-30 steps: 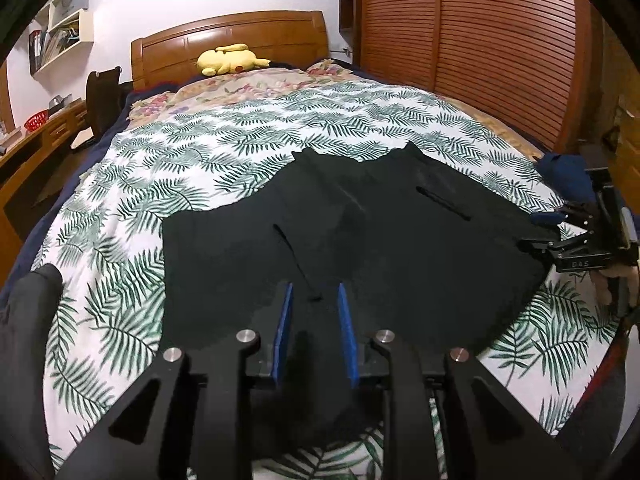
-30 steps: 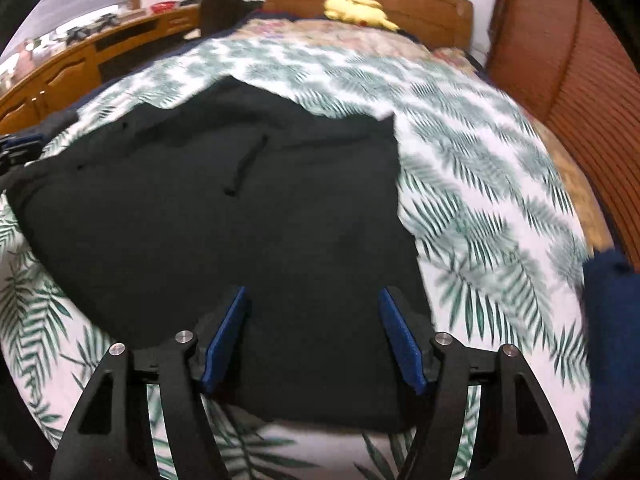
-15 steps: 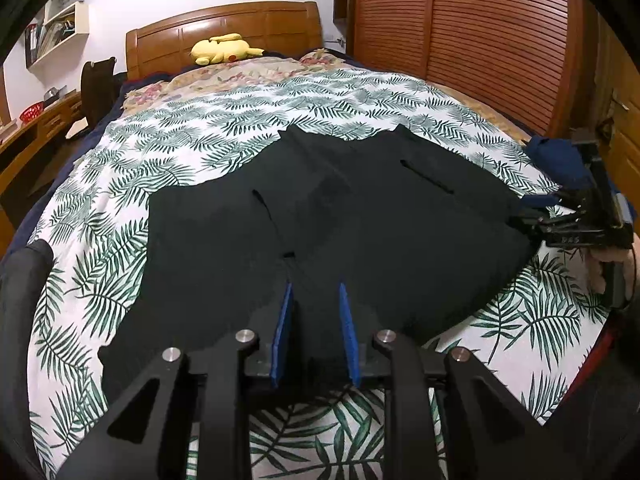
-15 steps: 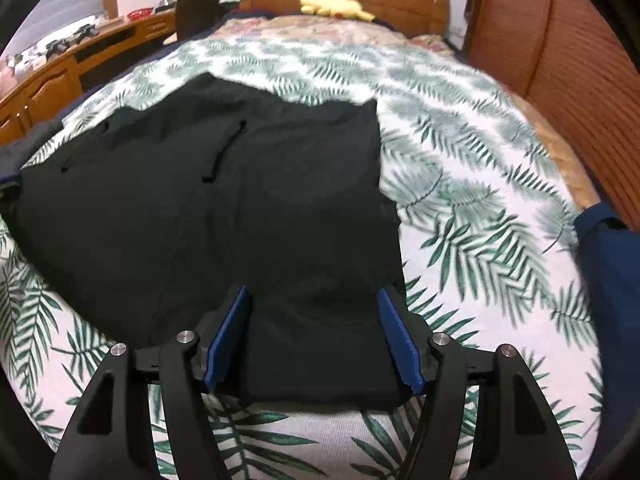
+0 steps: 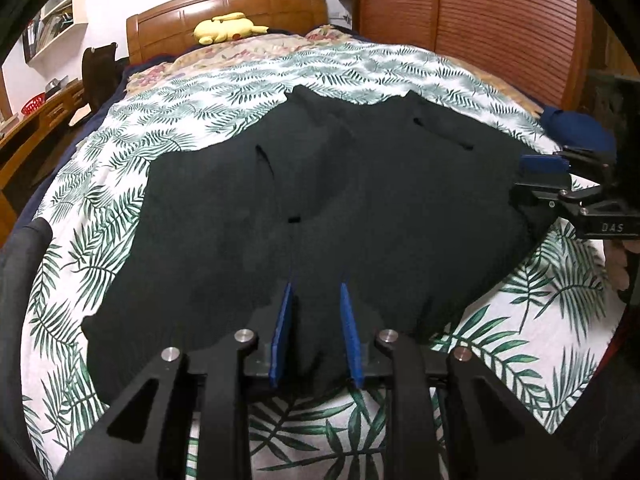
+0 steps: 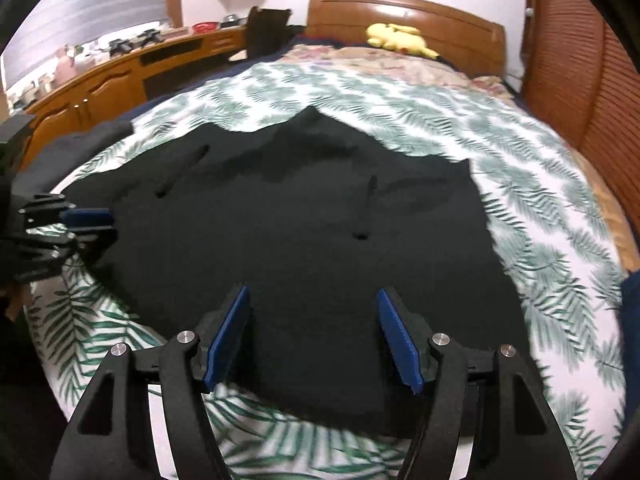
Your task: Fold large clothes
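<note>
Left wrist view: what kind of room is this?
A bedroom, most likely at home: a bed with a wooden headboard and palm-leaf bedspread, a yellow plush toy at the pillow end, louvered wooden wardrobe doors alongside.

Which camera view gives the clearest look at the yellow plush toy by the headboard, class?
The left wrist view: the yellow plush toy lies sharp against the wooden headboard, its whole length visible. The right wrist view also shows the toy at the headboard, but blurred, so its outline is softer.
</note>
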The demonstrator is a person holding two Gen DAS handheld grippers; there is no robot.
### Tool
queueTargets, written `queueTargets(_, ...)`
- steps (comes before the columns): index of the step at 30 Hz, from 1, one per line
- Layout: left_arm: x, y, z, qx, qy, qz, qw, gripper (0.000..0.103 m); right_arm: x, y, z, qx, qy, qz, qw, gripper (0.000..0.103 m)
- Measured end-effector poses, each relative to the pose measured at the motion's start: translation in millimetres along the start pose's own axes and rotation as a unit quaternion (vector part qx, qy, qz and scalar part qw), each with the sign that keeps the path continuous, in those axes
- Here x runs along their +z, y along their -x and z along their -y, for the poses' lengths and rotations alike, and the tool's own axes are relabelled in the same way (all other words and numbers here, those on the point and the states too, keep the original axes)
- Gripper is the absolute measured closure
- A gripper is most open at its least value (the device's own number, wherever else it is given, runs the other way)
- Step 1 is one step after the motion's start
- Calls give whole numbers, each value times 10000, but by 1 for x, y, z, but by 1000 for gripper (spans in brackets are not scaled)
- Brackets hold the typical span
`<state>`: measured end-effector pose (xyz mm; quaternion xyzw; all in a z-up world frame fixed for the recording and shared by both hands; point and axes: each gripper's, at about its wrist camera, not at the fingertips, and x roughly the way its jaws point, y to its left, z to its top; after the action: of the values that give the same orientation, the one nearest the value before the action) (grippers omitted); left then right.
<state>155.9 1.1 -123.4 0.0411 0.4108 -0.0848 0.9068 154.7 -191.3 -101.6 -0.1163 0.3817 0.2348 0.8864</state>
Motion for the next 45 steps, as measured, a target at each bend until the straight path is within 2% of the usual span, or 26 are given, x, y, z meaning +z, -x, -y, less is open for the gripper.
queueTargets(7,-2,-3,2,58,-58,-59,9999,79,-9,-25,-4,101,92,-425,9990,35)
queueTargets(13,-2,-5,2,67,-51,-85,9999,79,-9,-20,-4,121,24,-288,9995,36)
queueTargets(23,0,-6,3,91,-21,-102,9999,79,0,-26,-35,625,232,-106,9977,36)
queueTargets(27,0,-6,2,80,-36,-100,9999,78,-1,-40,-46,428,381,-280,9980,35)
queueTargets(32,-1,-3,0,52,1,-75,10000,78,-4,-46,-44,433,386,-354,9977,35)
queueTargets(38,-4,16,-9,98,190,116,9997,78,-7,-45,-43,403,442,-338,9976,35)
queueTargets(42,-13,43,-28,56,547,356,9979,78,-7,-45,-43,397,455,-337,9976,35)
queueTargets(45,-20,61,-42,180,755,487,9958,78,-7,-46,-44,382,480,-343,9975,35)
